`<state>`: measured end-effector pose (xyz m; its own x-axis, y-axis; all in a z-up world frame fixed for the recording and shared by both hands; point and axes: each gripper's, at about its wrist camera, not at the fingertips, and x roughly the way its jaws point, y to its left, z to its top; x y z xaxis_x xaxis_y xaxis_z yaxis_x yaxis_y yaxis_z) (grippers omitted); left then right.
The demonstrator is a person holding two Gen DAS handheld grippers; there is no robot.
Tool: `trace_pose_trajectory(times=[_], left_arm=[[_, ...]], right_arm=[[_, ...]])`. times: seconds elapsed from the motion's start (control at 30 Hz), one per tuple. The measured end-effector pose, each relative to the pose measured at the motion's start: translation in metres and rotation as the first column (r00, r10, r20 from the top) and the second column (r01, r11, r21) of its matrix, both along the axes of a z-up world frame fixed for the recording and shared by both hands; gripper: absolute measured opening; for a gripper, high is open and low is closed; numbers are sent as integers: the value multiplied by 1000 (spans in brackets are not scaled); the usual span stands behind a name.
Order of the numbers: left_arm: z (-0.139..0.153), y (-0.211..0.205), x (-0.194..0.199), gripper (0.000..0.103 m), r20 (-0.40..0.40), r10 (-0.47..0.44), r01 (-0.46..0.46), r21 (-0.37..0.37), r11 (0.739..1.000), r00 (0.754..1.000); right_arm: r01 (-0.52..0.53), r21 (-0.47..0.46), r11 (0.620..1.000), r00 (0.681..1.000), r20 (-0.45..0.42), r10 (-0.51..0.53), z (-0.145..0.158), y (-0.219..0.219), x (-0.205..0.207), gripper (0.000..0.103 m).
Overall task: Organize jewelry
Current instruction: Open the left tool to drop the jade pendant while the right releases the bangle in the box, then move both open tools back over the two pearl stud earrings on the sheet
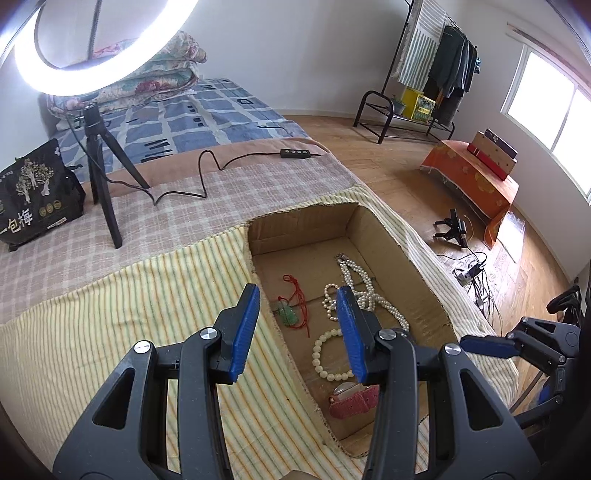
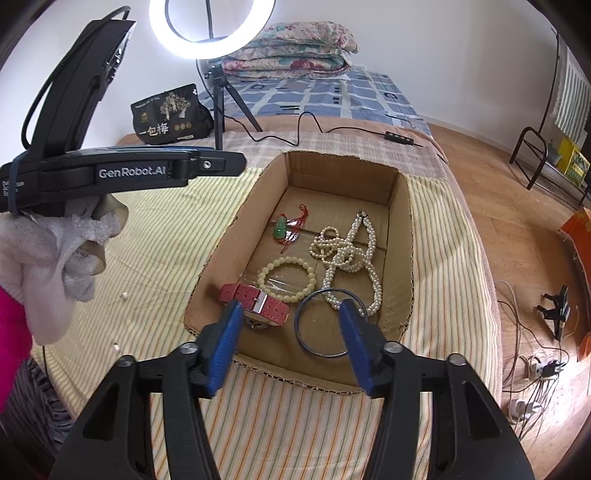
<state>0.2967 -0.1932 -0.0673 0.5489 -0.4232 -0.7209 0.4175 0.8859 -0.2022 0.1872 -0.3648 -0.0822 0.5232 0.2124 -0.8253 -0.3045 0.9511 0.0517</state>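
Note:
A cardboard box sits on the striped bed cover and holds jewelry: a pearl necklace, a cream bead bracelet, a jade pendant on red cord, a pink-strap watch and a dark bangle. My right gripper is open and empty above the box's near edge, over the watch and bangle. My left gripper is open and empty over the box's left wall; the necklace, bracelet, pendant and watch show past it. Two small loose beads lie on the cover left of the box.
A ring light on a tripod and a black snack bag stand behind the box, with a cable and remote on the bed. Folded quilts lie at the head. Floor right holds cables, a clothes rack.

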Motion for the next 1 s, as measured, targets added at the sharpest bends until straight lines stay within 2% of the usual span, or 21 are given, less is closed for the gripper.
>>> trace_pose_trajectory(times=[0.03,0.13,0.27,0.47,0.6,0.83,1.0], left_arm=[[2,4,-1,44,3,5,-5,1,1000,1000],[7,16,-4,44,9,17,-17,5,1000,1000],[14,35,-10,44,23,32,-32,17,999,999],[18,68,-23,44,7,40,-40,25,999,999],[15,85,-36,44,4,37,-37,57,998,999],[0,116,-59,44,-50,27,-23,77,997,998],[-19,128,-75,44,-95,1,9,102,995,995]], right_arm=[[3,-11,1000,1000,6,-3,1,2,-1,64],[1,-21,1000,1000,19,-1,6,6,-4,65],[26,-43,999,999,30,-25,12,12,-5,76],[-9,-31,999,998,55,11,19,29,-14,76],[-26,-34,999,998,61,28,19,42,-24,76],[-57,-19,998,997,60,58,17,66,-43,76],[-121,-30,992,990,66,122,10,89,-61,76]])
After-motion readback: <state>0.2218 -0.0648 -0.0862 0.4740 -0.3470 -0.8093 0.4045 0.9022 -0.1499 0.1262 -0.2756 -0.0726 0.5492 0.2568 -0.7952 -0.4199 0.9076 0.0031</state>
